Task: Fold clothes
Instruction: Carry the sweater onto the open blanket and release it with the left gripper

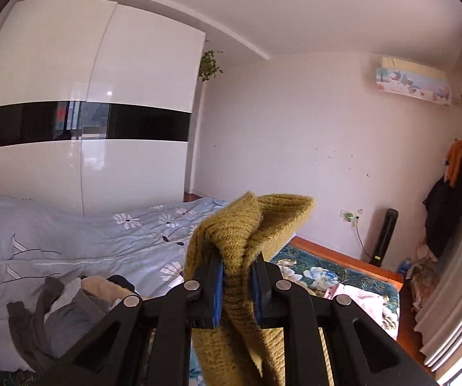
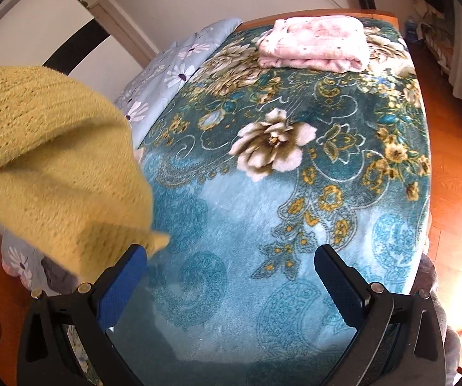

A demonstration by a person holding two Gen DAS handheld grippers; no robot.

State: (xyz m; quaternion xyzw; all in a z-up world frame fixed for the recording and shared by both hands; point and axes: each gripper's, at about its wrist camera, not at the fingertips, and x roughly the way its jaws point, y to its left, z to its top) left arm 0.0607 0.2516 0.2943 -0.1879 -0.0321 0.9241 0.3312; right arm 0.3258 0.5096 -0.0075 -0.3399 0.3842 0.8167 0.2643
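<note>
Left gripper (image 1: pixel 236 284): I am pinching a bunched fold of the mustard knit sweater (image 1: pixel 247 231) between both blue pads, jaws pressed hard together on it. The camera is looking out across the room at the white wardrobe (image 1: pixel 86 96), so I am holding this claw raised and level, most likely to let the garment hang free of the bed rather than drag across it.

Right gripper (image 2: pixel 231 276): jaws spread wide, gripping nothing. It is pointing down at the teal floral blanket (image 2: pixel 263 193), over a bare stretch of it. The sweater (image 2: pixel 47 148) is hanging in from the left of this view, blurred, its lower corner just beside my left pad; whether it is brushing the pad I cannot tell.

Position of the task's thing: sweater in the air, held by the left claw only, not laid flat, not folded.

Other cloth: a pink fleece blanket (image 2: pixel 314 43) is lying folded at the far end of the bed. A heap of dark and grey clothes (image 1: pixel 57 308) is sitting crumpled on the daisy-print duvet (image 1: pixel 70 241).

Judgement: the open right claw is placed well to take a second corner, so the sweater could be spread over the bare blanket.
</note>
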